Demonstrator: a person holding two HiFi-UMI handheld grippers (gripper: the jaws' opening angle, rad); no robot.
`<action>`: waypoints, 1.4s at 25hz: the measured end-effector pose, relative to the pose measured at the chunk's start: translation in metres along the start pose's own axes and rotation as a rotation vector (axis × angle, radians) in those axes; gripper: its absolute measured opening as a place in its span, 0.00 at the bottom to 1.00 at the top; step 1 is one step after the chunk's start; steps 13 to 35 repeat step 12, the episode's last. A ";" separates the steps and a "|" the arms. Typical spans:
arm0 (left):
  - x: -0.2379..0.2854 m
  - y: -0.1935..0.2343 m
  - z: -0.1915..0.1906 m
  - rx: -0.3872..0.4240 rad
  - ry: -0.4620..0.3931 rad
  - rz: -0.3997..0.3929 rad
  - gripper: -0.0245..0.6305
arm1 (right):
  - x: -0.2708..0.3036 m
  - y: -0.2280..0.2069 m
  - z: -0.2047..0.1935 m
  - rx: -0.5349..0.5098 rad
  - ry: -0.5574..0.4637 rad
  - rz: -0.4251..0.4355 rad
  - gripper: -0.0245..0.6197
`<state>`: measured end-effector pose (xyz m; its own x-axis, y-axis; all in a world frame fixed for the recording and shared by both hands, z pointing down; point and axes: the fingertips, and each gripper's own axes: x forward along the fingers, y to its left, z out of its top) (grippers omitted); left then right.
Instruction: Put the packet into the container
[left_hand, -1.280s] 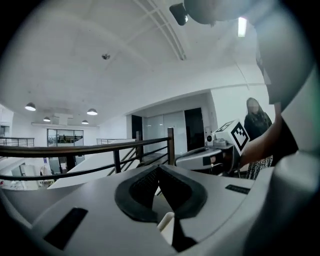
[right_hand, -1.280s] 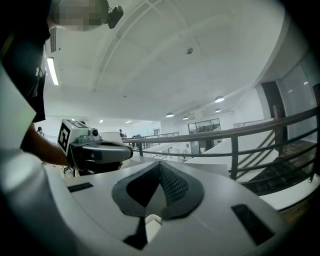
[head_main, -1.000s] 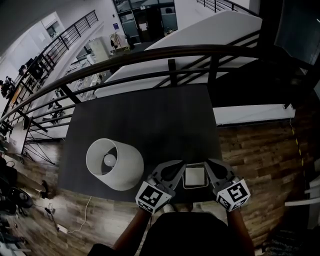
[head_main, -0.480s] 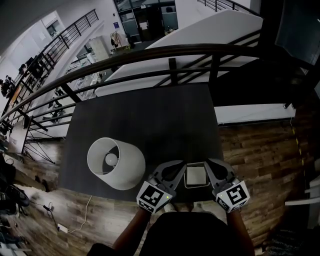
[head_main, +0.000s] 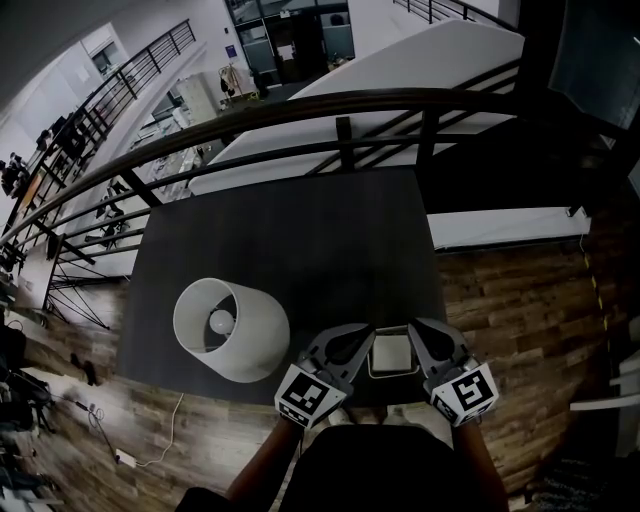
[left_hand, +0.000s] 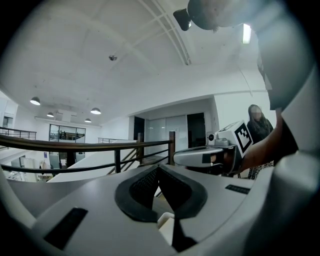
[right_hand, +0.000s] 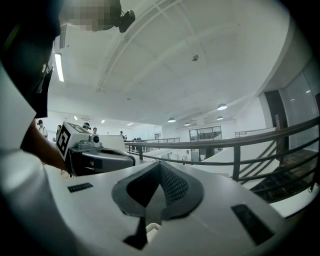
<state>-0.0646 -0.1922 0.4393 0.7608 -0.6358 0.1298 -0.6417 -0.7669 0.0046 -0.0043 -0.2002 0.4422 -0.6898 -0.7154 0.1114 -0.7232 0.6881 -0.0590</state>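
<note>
A small square white container (head_main: 391, 353) sits near the front edge of the dark table (head_main: 300, 240). Its inside looks pale, and I cannot tell a packet apart in it. My left gripper (head_main: 366, 333) rests at its left side and my right gripper (head_main: 413, 326) at its right side, both angled inward. In the left gripper view the jaws of the left gripper (left_hand: 158, 170) meet at the tips with nothing between them. In the right gripper view the right gripper (right_hand: 160, 165) is shut the same way. Each gripper view shows the other gripper alongside.
A white lampshade (head_main: 232, 328) with a bulb inside lies on the table's left part, close to my left gripper. A dark railing (head_main: 340, 110) runs behind the table's far edge. Wooden floor (head_main: 510, 300) lies to the right.
</note>
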 end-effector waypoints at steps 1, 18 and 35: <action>0.001 0.000 -0.001 -0.003 0.001 0.001 0.05 | 0.000 -0.001 0.000 -0.001 0.003 0.001 0.05; -0.001 -0.002 -0.002 -0.008 -0.003 0.005 0.05 | 0.002 0.004 0.000 0.014 -0.013 0.008 0.05; -0.001 -0.002 -0.002 -0.008 -0.003 0.005 0.05 | 0.002 0.004 0.000 0.014 -0.013 0.008 0.05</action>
